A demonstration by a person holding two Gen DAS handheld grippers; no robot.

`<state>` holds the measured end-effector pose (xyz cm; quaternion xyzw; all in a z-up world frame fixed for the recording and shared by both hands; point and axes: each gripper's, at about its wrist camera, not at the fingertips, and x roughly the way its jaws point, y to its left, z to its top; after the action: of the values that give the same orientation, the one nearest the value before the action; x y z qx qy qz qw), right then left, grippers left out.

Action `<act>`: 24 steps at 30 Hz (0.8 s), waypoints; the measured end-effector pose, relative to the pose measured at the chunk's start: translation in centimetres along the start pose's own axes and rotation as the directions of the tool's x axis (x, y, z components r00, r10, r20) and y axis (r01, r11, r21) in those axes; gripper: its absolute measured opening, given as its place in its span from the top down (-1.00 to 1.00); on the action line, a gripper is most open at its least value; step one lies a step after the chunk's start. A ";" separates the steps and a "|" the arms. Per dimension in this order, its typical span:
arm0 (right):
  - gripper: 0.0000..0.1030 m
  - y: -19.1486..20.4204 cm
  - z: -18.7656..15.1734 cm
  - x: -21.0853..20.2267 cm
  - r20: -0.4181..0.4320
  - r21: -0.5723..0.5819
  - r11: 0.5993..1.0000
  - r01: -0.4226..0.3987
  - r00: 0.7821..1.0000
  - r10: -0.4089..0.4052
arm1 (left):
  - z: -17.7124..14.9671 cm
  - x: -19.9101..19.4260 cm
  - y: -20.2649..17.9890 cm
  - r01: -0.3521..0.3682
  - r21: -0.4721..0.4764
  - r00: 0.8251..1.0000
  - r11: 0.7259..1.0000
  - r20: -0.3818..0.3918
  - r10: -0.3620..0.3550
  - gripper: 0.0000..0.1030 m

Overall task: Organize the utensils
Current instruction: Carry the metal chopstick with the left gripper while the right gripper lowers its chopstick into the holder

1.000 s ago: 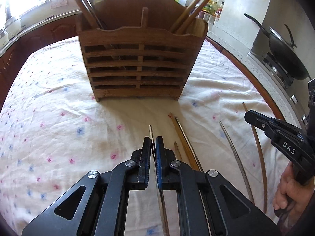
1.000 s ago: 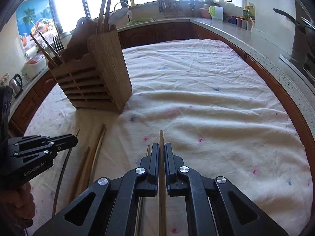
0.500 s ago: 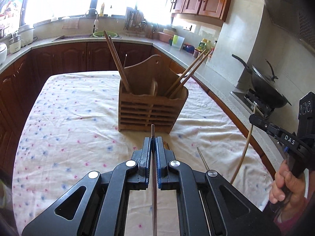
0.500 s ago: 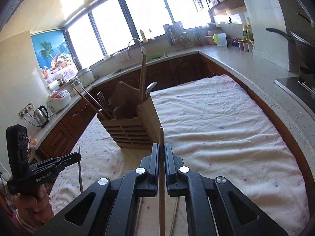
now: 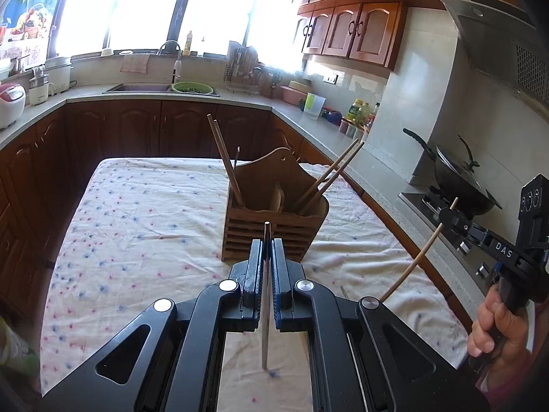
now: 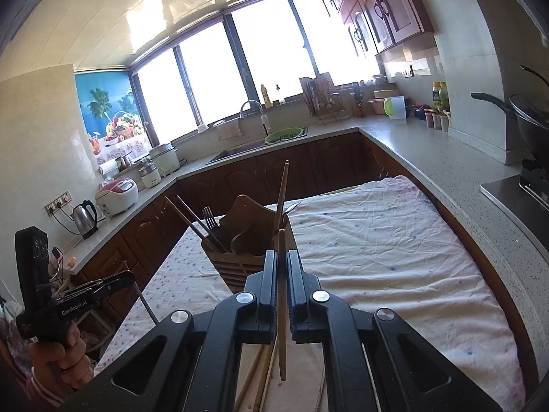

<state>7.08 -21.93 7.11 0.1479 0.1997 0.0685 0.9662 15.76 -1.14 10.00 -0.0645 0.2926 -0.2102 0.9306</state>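
A slatted wooden utensil holder [image 5: 272, 230] stands on the cloth-covered table [image 5: 137, 213], with chopsticks in its left and right compartments. In the right wrist view the holder [image 6: 240, 261] also holds a fork. My left gripper [image 5: 267, 247] is shut on a thin metal chopstick [image 5: 265, 326], held above the table in front of the holder. My right gripper [image 6: 282, 257] is shut on a wooden chopstick [image 6: 282, 309], also raised; it shows in the left wrist view [image 5: 446, 218] at the right. Several loose chopsticks [image 6: 260, 377] lie on the cloth below.
A counter runs around the table, with a sink [image 5: 161, 87], a rice cooker [image 6: 116, 195] and a kettle [image 6: 84, 213]. A wok [image 5: 459, 178] sits on the stove at the right.
Both grippers have risen well above the table with their chopsticks, lifted off the cloth, and pulled back from the holder.
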 end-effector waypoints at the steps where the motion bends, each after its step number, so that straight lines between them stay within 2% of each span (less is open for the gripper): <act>1: 0.90 0.0 0.0 0.1 0.000 0.000 1.000 -0.002 1.000 0.002 | 0.1 -0.1 0.1 -0.001 -0.001 1.000 1.000 0.003 0.001 0.92; 13: 0.90 0.5 1.2 0.6 0.022 -0.003 1.000 -0.021 1.000 0.021 | 1.9 -0.4 0.3 -0.008 -0.017 0.998 1.000 0.055 0.009 0.92; 24: 0.90 1.8 4.8 1.5 0.116 -0.019 0.999 -0.051 0.992 0.052 | 6.3 -1.0 -0.2 -0.013 0.008 0.985 1.000 0.169 0.011 0.93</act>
<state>10.23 -21.21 11.32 0.1491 0.1385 0.0862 0.9753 18.52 -0.92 15.80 -0.0763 0.2119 -0.1997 0.9536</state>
